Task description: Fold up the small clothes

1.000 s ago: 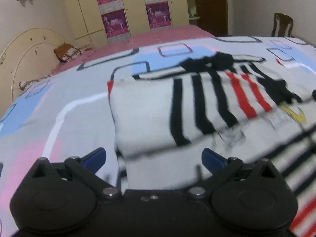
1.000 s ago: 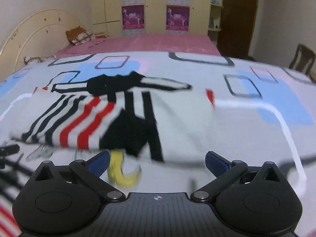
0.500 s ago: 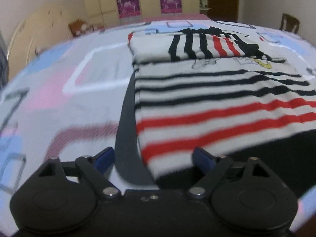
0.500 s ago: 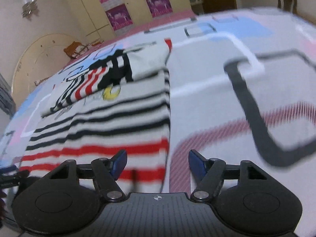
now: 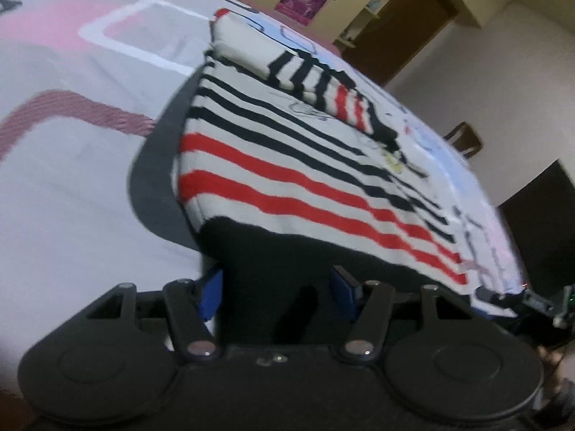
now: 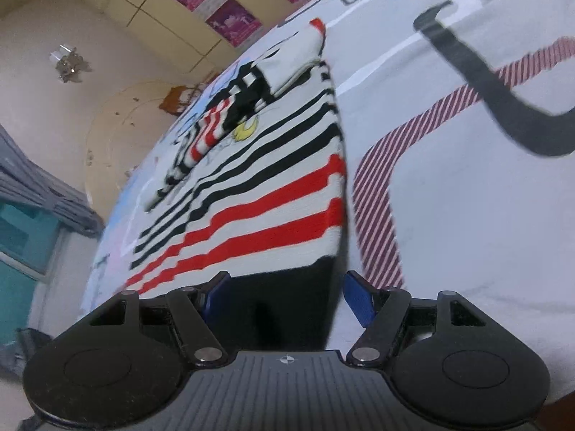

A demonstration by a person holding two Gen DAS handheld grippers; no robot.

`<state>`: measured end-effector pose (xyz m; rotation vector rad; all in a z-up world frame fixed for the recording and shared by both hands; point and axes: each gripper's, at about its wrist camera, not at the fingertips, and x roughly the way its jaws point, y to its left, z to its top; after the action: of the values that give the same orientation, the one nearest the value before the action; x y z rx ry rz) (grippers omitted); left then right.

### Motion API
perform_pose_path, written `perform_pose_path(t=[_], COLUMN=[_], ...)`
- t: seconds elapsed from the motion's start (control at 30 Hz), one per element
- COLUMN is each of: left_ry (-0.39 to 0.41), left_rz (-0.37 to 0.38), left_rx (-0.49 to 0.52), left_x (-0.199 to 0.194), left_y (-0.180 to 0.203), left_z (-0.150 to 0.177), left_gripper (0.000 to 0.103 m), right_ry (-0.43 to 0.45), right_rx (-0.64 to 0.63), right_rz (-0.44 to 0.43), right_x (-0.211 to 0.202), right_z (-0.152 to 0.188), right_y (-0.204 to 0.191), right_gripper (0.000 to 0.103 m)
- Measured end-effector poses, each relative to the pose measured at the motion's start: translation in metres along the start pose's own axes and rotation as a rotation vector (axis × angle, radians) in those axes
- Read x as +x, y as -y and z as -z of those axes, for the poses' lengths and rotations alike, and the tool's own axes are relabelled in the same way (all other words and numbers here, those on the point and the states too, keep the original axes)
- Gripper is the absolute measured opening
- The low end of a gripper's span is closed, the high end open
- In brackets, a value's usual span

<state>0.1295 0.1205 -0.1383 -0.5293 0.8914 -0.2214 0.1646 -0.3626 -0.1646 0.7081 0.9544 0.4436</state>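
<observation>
Left wrist view: we see the sweater's (image 5: 305,165) top already folded down; our left gripper (image 5: 276,298) has been closing around its black hem (image 5: 258,251), the right gripper (image 6: 287,298) part-open astride the hem corner; the final fold remains.

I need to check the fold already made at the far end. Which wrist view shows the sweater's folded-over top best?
The left wrist view: the folded-over top of the sweater lies broadside there, its edge and stripes readable. In the right wrist view the same fold runs obliquely, bunched and smaller, with a yellow print beside it.
</observation>
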Motion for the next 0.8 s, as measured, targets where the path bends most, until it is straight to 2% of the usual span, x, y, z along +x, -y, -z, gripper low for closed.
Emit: perform_pose_path(t=[0.2,0.27,0.3,0.33,0.37,0.4,0.5,0.57,0.6,0.63,0.67,0.8], left_ry=[-0.005,-0.011,-0.016,-0.023,-0.024,-0.008,0.097,0.065,0.043,0.06,0.065,0.131], left_rz=[0.063,0.05,0.012,-0.037,-0.059,-0.047,-0.01,-0.084,-0.107,-0.093,-0.089,-0.053], left_rx=[-0.017,-0.014,0.002,0.017,0.012,-0.013,-0.024,-0.023,-0.023,-0.056,-0.08,-0.08], left_x=[0.001,0.005,0.007,0.009,0.008,0.005,-0.015,-0.008,-0.001,0.0,-0.001,-0.013], left_y=[-0.001,-0.001,0.001,0.003,0.003,0.002,0.005,0.002,0.0,-0.003,-0.003,0.006], left_z=[0.007,0.004,0.001,-0.002,-0.005,-0.005,0.003,0.009,0.012,0.012,0.01,0.001], left_gripper=[0.059,0.05,0.032,0.015,0.008,0.008,0.008,0.008,0.008,0.007,0.007,0.007], right_ry=[-0.079,-0.095,-0.104,-0.111,-0.109,-0.094,-0.018,-0.004,-0.031,-0.063,-0.057,0.059], right_rx=[-0.01,-0.027,-0.02,-0.014,-0.019,-0.026,-0.053,-0.064,-0.065,-0.06,-0.042,-0.08], right_rz=[-0.086,-0.084,-0.084,-0.08,-0.068,-0.057,-0.112,-0.094,-0.051,-0.015,-0.024,-0.081], right_x=[-0.003,0.003,0.007,0.012,0.014,0.012,-0.008,-0.011,-0.003,0.006,0.008,-0.015], right_z=[0.016,0.015,0.013,0.012,0.012,0.011,0.011,0.015,0.017,0.017,0.017,-0.003], right_y=[-0.001,-0.004,-0.004,-0.003,-0.002,-0.003,-0.007,-0.005,-0.002,0.002,0.004,-0.015], right_gripper=[0.066,0.046,0.025,0.013,0.007,0.005,0.005,0.005,0.005,0.005,0.005,0.005])
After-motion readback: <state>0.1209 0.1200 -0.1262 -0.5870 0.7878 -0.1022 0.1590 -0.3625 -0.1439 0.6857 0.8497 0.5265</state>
